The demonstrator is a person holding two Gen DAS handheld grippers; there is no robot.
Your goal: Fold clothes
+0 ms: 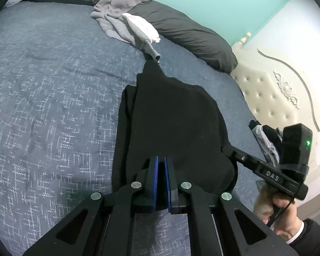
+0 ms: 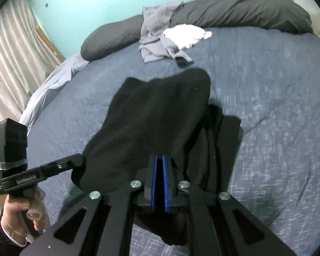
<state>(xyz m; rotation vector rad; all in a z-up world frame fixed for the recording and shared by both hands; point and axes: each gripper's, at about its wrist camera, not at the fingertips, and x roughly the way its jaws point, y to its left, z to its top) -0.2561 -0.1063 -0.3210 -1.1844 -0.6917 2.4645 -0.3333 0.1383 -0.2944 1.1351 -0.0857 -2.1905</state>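
Note:
A black garment (image 1: 172, 115) lies partly doubled over on the blue bedspread (image 1: 53, 85), its upper layer lifted at the near edge. My left gripper (image 1: 161, 162) is shut on that near edge, the blue pads pressed together on the cloth. My right gripper (image 1: 225, 149) pinches the same edge further to the right, held by a hand. In the right wrist view the right gripper (image 2: 159, 160) is shut on the black garment (image 2: 155, 111), and the left gripper (image 2: 80, 160) grips the cloth's left corner.
A heap of grey clothes (image 1: 119, 17) and a white cloth (image 1: 145, 25) lie at the far side against dark pillows (image 1: 181, 29). A cream tufted headboard (image 1: 266, 98) and a small pile of clothes (image 1: 264, 136) are on the right. A curtain (image 2: 8, 64) hangs at the left.

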